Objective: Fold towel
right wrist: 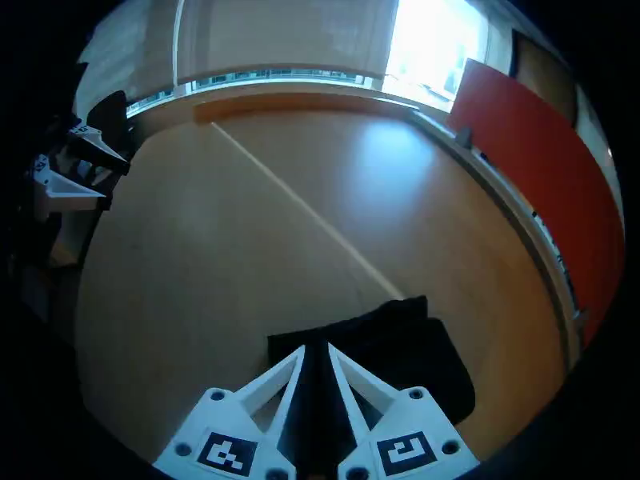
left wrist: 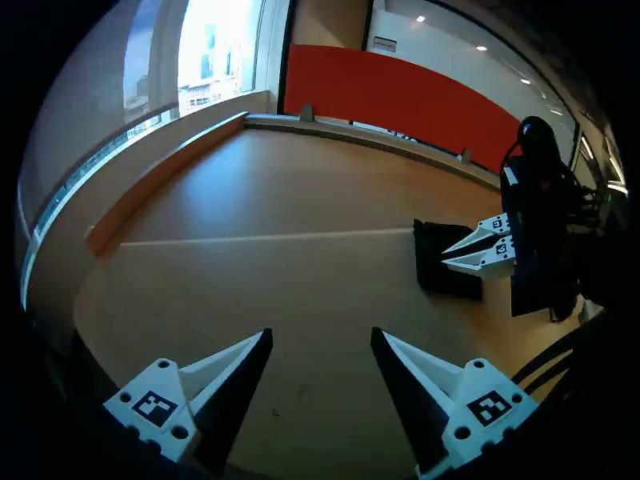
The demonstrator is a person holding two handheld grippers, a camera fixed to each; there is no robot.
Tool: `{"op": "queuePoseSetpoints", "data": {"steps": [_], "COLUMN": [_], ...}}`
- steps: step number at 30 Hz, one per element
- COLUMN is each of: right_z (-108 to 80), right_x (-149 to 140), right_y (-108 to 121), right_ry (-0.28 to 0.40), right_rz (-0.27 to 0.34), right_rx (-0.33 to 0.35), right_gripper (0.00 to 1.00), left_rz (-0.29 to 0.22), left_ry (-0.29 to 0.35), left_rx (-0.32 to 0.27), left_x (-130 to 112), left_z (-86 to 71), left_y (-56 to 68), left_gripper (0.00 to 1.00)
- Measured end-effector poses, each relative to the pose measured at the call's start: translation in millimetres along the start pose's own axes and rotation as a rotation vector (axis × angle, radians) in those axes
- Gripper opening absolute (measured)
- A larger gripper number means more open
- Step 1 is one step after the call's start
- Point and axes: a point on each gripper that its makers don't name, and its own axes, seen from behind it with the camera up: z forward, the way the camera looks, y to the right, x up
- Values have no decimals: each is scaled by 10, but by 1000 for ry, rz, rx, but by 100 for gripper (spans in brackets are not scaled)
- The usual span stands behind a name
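the towel lies as a compact dark block on the wooden counter, apparently already doubled over at least once, so the folding looks well along. in the right gripper view the right hand-held gripper sits over the towel's near edge, its fingers drawn nearly together with a narrow dark slit between them; i cannot tell whether any cloth is nipped there. in the left gripper view the left hand-held gripper has its fingers wide apart over bare counter, holding nothing, well apart from the towel, which lies off to its right under the other hand-held gripper. the step in hand seems to be a last fold or a final tidying. the next move probably calls for the left hand-held gripper to come across to the towel's free edge, so both can lift and lay it over evenly.
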Motion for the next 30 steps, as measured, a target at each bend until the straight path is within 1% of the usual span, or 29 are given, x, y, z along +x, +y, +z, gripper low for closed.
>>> {"op": "queuePoseSetpoints", "data": {"steps": [5, 9, 10, 15, 17, 22, 30], "right_z": [-35, -62, -69, -111, -132, -191, -322], "right_x": [-6, -11, -12, -17, -19, -64, -225], "right_y": [-5, -12, -19, -41, -45, -29, -3], "right_ry": [4, 11, 13, 25, 30, 37, 32], "right_rz": [10, 10, 10, 19, 25, 39, 68], "right_rx": [2, 2, 4, 8, 8, -5, -33], "right_gripper": [10, 20, 24, 55, 62, 63, 63], "left_rz": [-1, 1, 0, -2, -4, -6, -8], "left_ry": [-1, -2, -3, -3, -3, -1, 3], "left_rx": [2, 6, 7, 10, 12, 13, 11], "left_x": [-7, -17, -19, -26, -26, -16, -2], "left_z": [-3, -5, -6, -12, -12, -8, -3], "left_y": [-8, -19, -21, -30, -33, -26, -3], "left_gripper": [91, 91, 91, 91, 91, 91, 91]}}
